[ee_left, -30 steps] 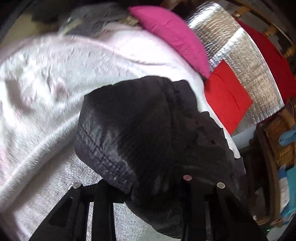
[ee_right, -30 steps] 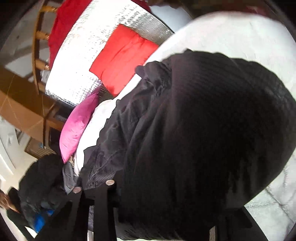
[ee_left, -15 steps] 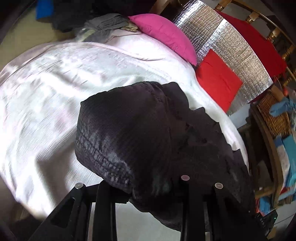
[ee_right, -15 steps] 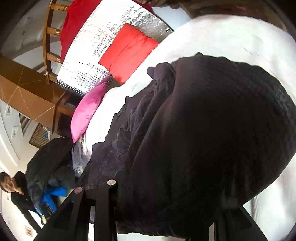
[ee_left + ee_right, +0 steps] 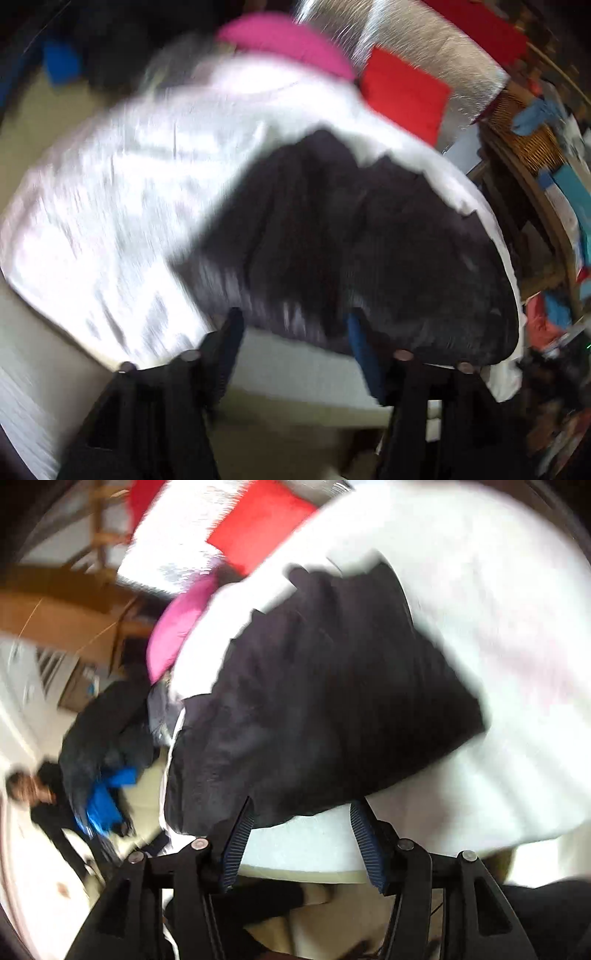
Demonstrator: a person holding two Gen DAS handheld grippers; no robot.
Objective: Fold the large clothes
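A large black garment [image 5: 351, 236] lies in a folded heap on the white bed sheet [image 5: 110, 206], close to the bed's near edge. My left gripper [image 5: 293, 325] hovers just in front of that heap, jaws opening, blue pads bare, nothing between them. From the other side the same black garment [image 5: 325, 701] rests on the white sheet [image 5: 498, 635]. My right gripper [image 5: 301, 814] sits at its near hem, jaws opening too, with only sheet showing between the blue pads [image 5: 365, 834]. Both views are motion-blurred.
A pink pillow [image 5: 284, 40] and a red cushion [image 5: 402, 92] lean on a silver foil panel [image 5: 417, 37] at the head of the bed. A wicker basket [image 5: 528, 136] and cluttered shelves stand right. A person [image 5: 40, 794] and a pile of dark and blue clothes [image 5: 103, 746] are on the floor.
Both grippers let go of the black garment and pulled back toward the bed's near edge. The garment dropped onto the sheet and now lies clear of the jaws.
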